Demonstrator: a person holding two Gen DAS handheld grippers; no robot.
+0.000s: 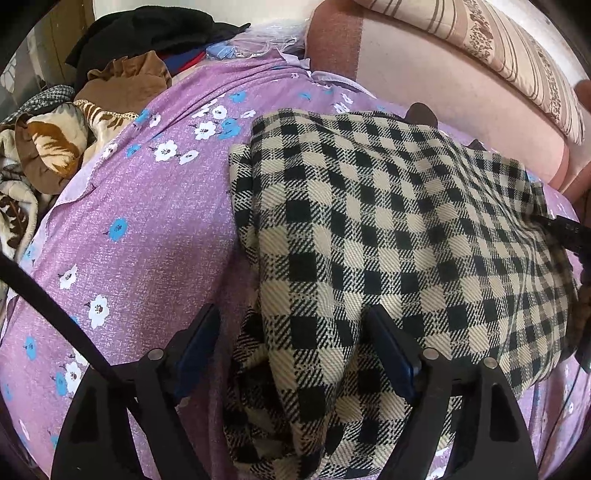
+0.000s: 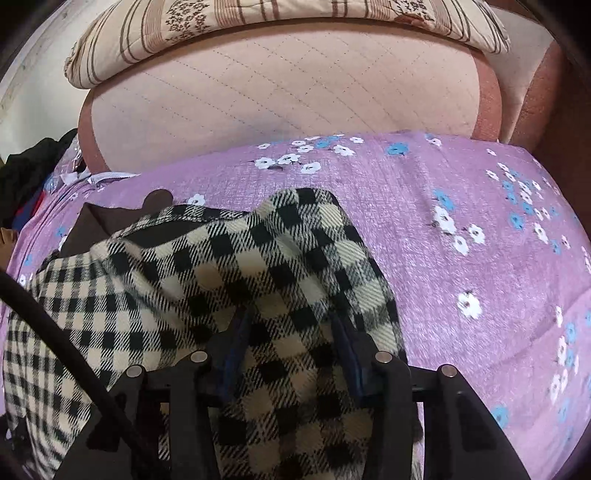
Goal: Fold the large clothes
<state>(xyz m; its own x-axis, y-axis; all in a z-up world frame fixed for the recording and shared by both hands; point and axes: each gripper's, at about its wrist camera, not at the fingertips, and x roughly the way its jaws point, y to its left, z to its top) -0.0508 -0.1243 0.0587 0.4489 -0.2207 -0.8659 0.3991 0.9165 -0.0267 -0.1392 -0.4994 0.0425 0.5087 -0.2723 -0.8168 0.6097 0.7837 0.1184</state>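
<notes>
Checked garment (image 1: pixel 369 229) lies on purple floral bedsheet (image 1: pixel 129 240); left tool (image 1: pixel 291 332) open; right tool (image 2: pixel 291 332) straddles cloth, grip unclear.

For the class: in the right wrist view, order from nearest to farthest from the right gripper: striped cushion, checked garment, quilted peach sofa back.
1. Black-and-cream checked garment, between its fingers.
2. Quilted peach sofa back, beyond the purple sheet.
3. Brown-striped cream cushion, on top.
</notes>
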